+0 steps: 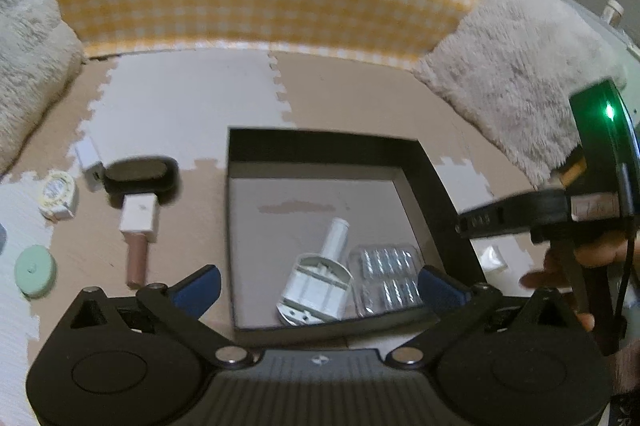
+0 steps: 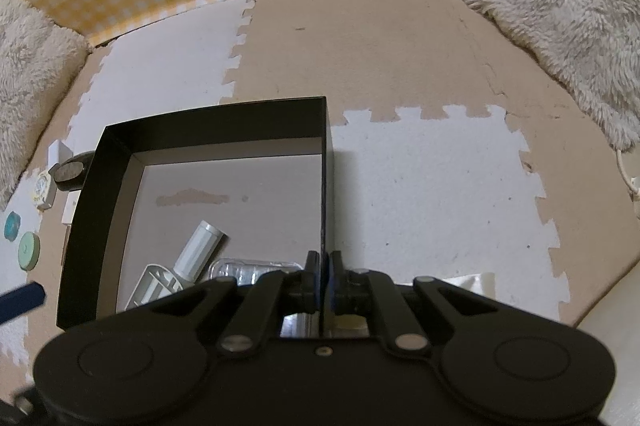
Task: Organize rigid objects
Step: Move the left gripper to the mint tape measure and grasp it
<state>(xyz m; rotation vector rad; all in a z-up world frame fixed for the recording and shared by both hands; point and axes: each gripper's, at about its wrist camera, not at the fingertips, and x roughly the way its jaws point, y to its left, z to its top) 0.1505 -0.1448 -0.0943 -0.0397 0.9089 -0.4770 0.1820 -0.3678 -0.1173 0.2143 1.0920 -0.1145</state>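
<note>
Black box (image 1: 424,162) holds two items; left gripper (image 1: 320,282) released, right gripper (image 2: 324,266) clenched on box wall.

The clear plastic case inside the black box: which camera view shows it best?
The left wrist view shows the clear plastic case best: it lies whole on the floor of the black box, beside the white tool. In the right wrist view only its far edge shows, the rest hidden behind the right tongs.
</note>
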